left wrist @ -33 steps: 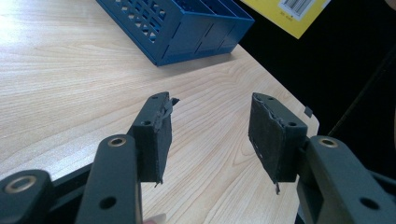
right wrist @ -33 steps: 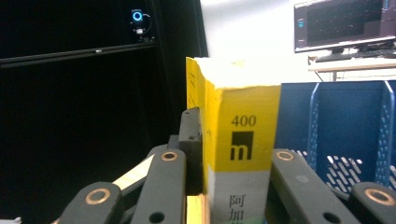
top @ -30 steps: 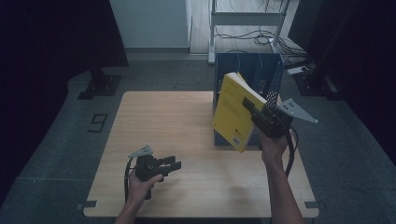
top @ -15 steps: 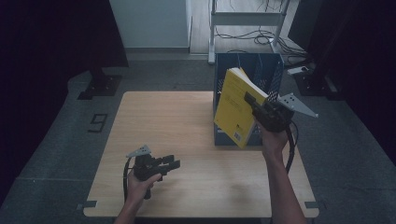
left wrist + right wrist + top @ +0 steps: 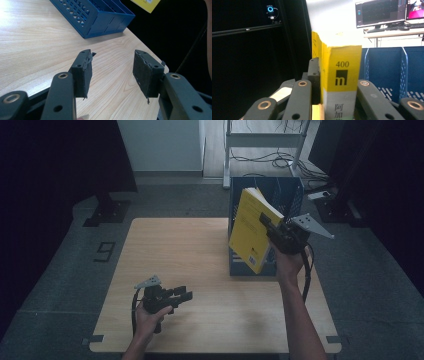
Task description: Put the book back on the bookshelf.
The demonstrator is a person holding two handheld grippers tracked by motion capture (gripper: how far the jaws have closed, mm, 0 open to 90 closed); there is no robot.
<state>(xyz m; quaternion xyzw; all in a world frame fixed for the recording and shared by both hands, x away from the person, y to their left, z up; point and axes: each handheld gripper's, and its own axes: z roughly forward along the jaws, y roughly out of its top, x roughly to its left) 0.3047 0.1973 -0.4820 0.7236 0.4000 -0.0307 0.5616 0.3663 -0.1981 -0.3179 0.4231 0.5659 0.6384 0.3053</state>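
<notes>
Yellow book (image 5: 251,231): held tilted in the air above the near wall of the blue file rack (image 5: 290,195), at the bench's (image 5: 175,250) far right.
Change: book sits slightly higher and nearer the rack than a second ago; judged ready for slotting into a compartment.
Left gripper (image 5: 181,296): near bench edge, fingers (image 5: 82,72) parted, grasping nothing.
Right gripper (image 5: 267,222): fingers (image 5: 314,75) clenched on the book's spine.
</notes>
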